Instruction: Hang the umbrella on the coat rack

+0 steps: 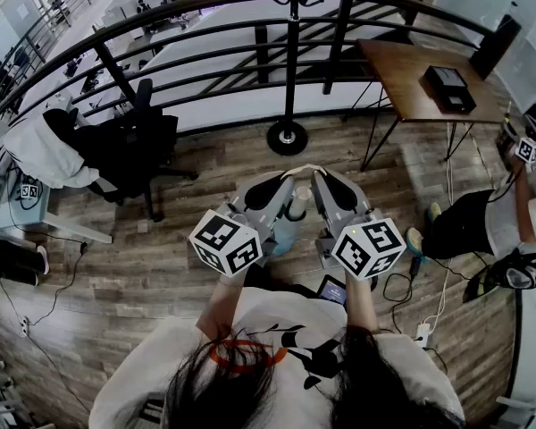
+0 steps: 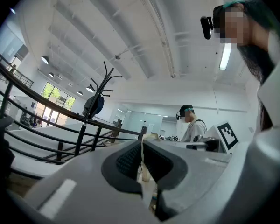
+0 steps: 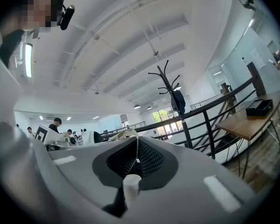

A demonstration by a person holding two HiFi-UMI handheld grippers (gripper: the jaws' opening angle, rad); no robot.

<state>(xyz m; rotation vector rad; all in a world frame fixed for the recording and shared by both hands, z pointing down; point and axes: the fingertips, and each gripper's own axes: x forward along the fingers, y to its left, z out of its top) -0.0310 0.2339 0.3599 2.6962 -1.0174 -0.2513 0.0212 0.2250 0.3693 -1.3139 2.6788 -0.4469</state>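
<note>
The coat rack point(image 1: 292, 61) is a black pole on a round base, standing just ahead of me by the railing; its hooked top point(image 2: 105, 76) point(image 3: 167, 78) carries a dark bag. The folded umbrella point(image 1: 288, 226) hangs between the two grippers, its white handle point(image 1: 299, 202) point(image 3: 130, 186) pointing up. Its cream strap loop point(image 1: 302, 169) point(image 2: 143, 168) point(image 3: 122, 134) spans from one gripper tip to the other. My left gripper point(image 1: 286, 180) point(image 2: 142, 148) is shut on one end of the strap. My right gripper point(image 1: 319, 178) point(image 3: 136, 149) is shut on the other end.
A black curved railing point(image 1: 205, 38) runs across behind the rack. A wooden table point(image 1: 411, 79) with a black box stands at the right. An office chair point(image 1: 134, 146) with a white jacket is at the left. Another person point(image 1: 482, 226) crouches at the right, by cables on the floor.
</note>
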